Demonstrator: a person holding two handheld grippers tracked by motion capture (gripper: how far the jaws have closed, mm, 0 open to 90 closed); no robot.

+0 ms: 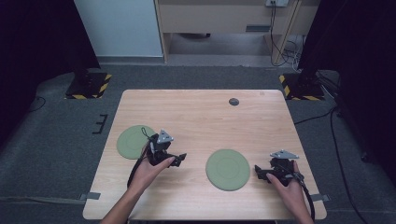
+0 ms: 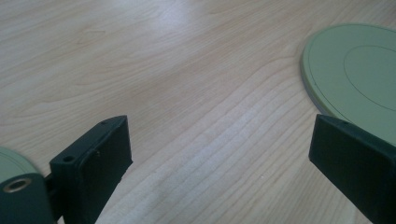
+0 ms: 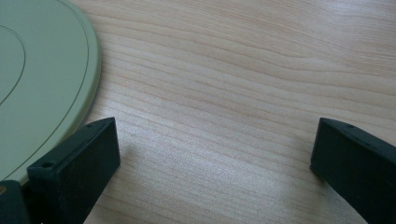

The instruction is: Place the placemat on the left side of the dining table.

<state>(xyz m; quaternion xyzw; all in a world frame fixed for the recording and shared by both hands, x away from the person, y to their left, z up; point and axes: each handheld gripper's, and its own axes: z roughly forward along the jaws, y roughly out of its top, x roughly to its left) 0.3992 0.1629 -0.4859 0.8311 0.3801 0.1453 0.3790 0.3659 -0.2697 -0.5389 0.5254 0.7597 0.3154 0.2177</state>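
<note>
Our two hand-held black tools, lower part of the frame

We see the left tool [image 1: 181, 157] and right tool [image 1: 258, 171], each topped by a grey three-cornered plate and trailing a black cable; their blocky black jaws carry small screw holes, and our forearms are bare, without sleeves.

There are no words, numbers or labels to read here, not on the table, the green plates or the tongs.
</note>
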